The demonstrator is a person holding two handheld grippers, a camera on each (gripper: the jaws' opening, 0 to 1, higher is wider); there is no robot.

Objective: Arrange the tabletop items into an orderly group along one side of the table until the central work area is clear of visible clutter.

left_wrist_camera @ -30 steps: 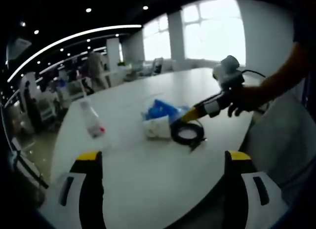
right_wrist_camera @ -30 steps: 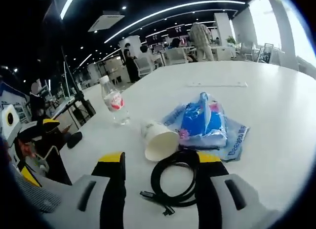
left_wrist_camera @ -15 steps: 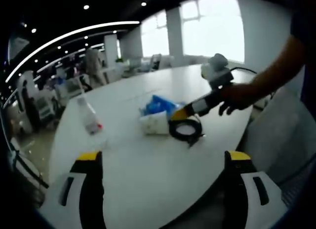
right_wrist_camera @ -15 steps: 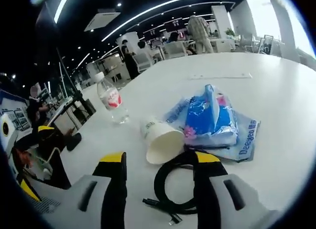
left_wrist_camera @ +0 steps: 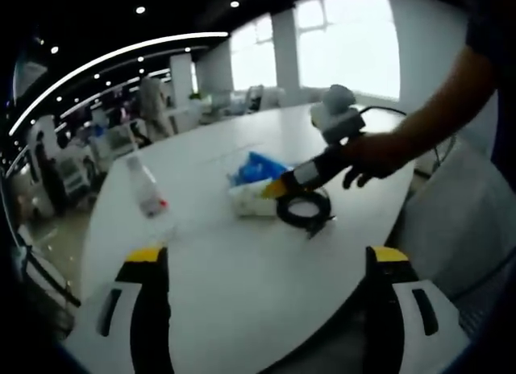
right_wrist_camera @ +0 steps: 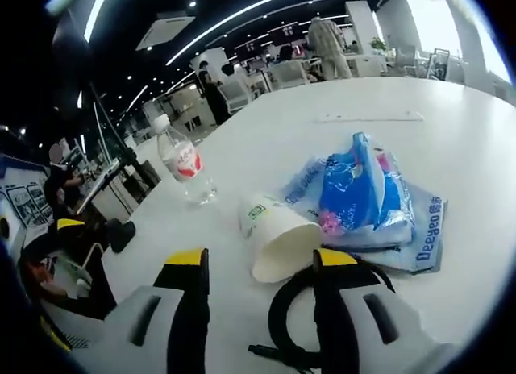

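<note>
Black coiled cable lies under the right tongs, spread beside the paper cup; left tongs gape.

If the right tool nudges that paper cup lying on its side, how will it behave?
The paper cup lies on its side, mouth toward the camera, so it would probably roll in a curve rather than slide straight. It looks empty, so likely light and easily knocked away. Its thin wall might crush under a firm squeeze. The black cable coiled beside it could block its roll.
</note>
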